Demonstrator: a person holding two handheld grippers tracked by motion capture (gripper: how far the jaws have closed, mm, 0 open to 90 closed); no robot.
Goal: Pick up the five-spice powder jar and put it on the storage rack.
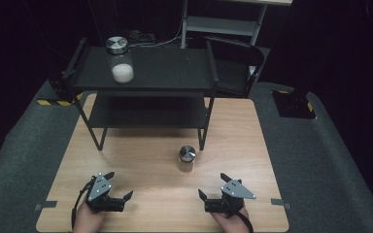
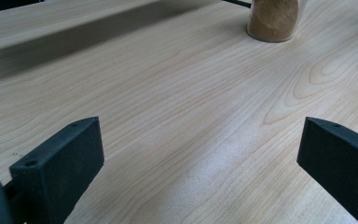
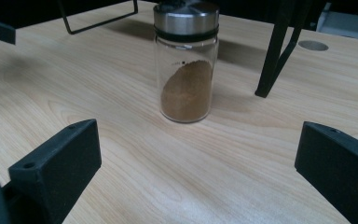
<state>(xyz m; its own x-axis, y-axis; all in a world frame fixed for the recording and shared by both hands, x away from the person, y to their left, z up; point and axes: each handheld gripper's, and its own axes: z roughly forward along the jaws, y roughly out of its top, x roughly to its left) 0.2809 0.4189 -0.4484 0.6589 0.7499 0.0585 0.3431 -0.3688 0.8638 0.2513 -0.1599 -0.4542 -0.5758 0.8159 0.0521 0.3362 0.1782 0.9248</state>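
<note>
High view: both grippers, left [image 1: 118, 187] and right [image 1: 212, 186], rest with fingers spread, grasping nothing. The steel-lidded glass jar of brown powder [image 3: 186, 65] stands untouched on the pale wooden counter [image 1: 141, 160]. Nothing appears started.

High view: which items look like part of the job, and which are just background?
Likely in play:
- brown spice jar on the table
- white-powder jar on the rack's top shelf
- black rack
- left tongs, right tongs, both open

Background:
- grey shelving
- cables
</note>
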